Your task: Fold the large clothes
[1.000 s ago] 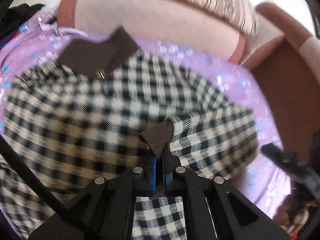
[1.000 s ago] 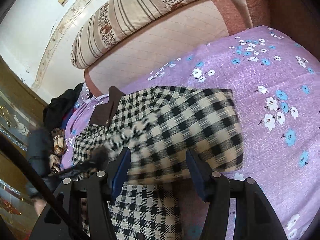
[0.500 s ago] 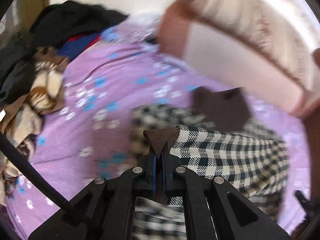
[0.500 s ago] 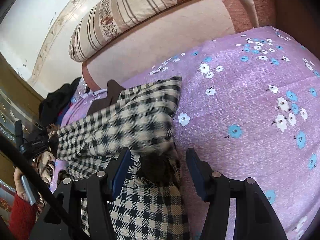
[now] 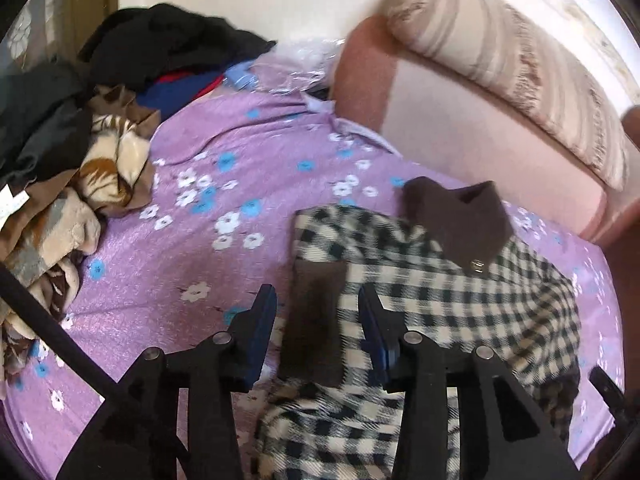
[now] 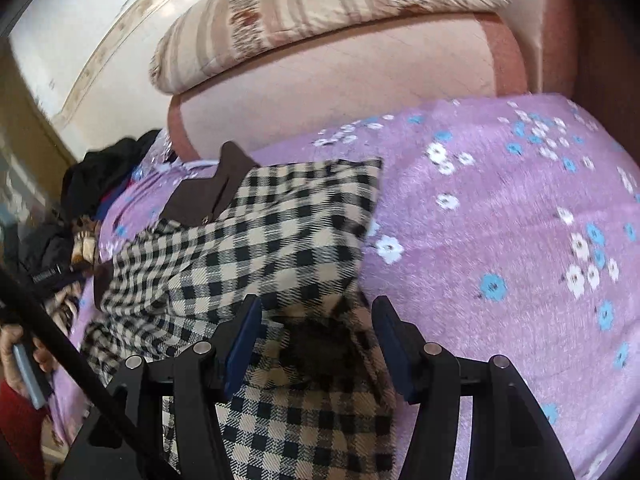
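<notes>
In the left wrist view, the left gripper point(image 5: 316, 320) has its jaws apart; they have just been opening, and the brown cuff point(image 5: 316, 320) of the checked coat point(image 5: 460, 312) lies loose between the blue pads point(image 5: 260, 320), neither pad pressing on it. The cuff rests at the left edge of the coat, which lies partly folded on the purple flowered bedspread point(image 5: 192, 264). Farther along the coat, its brown collar point(image 5: 460, 224) points toward the pink headboard point(image 5: 472, 120). A striped pillow point(image 5: 508, 60) lies on top of the headboard. To the left, at the far edge of the bed, a heap of dark and brown clothes point(image 5: 80, 112) is piled up.

In the right wrist view, the right gripper point(image 6: 316, 340) holds its jaws wide apart over the near part of the coat point(image 6: 272, 248); checked cloth lies between the pads without being pinched. A sleeve is folded across the coat's body, and the collar point(image 6: 216, 192) shows beyond it. The bedspread point(image 6: 500, 220) to the right is bare. At the left edge a hand point(image 6: 20, 352) grips the other tool.
</notes>
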`<state>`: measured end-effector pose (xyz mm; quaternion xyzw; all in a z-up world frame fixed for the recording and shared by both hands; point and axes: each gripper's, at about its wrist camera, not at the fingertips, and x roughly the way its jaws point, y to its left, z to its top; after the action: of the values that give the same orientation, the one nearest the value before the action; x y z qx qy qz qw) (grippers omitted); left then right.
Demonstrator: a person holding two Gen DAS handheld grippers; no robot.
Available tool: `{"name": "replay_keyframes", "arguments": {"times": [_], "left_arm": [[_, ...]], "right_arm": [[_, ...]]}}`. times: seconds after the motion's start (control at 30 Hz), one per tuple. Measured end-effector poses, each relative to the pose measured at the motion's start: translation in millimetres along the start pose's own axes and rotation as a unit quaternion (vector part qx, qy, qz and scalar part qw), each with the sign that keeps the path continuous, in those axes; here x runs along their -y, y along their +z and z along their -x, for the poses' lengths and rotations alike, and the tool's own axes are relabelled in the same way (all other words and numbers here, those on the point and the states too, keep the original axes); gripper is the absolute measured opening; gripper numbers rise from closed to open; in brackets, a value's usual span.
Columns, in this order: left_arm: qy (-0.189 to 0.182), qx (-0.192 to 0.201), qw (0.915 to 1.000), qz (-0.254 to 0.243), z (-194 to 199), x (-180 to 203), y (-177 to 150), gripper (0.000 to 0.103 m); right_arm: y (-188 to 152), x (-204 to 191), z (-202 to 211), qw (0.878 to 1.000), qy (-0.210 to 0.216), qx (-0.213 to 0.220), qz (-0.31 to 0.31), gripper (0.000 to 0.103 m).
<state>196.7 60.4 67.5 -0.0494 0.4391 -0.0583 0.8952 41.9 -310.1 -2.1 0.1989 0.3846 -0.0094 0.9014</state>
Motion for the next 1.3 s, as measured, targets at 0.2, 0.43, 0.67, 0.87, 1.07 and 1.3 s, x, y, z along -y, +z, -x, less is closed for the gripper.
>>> {"name": "replay_keyframes", "arguments": {"times": [0.2,0.43,0.67,0.87,1.07,1.3], "left_arm": [[-0.025,-0.009,0.9991,-0.032,1.9,25.5,-8.9,0.046],[-0.002,-0.027,0.9979,-0.059,-25.9,46.2,-16.5,0.049],[0.009,-0.048,0.997,-0.061,-52.4,45.3,-29.3,0.049],[0.052,-0.051,0.9919,-0.104,-74.7,44.5,-39.3,0.054],[0.058,-0.038,0.9915,-0.11,-78.7,43.8,-39.2,0.055],[0.08,-0.025,0.9886,-0.125,-75.3,51.0,-43.9,0.059]], "right_arm": [[-12.8,-47.7,-35.7,0.984,-0.1,-0.028,0.142,0.066],[-9.4,-20.9,-49.1,0.978,-0.192,-0.014,0.082,0.065],[-10.3,59.5,-39.2,0.981,-0.169,-0.046,-0.088,0.065],[-9.8,50.9,-26.3,0.985,-0.142,-0.053,-0.085,0.065],[-4.3,30.5,10.1,0.981,-0.171,0.046,-0.076,0.066],[-5.1,8.1,-25.7,0.999,0.031,0.005,-0.04,0.058]]}}
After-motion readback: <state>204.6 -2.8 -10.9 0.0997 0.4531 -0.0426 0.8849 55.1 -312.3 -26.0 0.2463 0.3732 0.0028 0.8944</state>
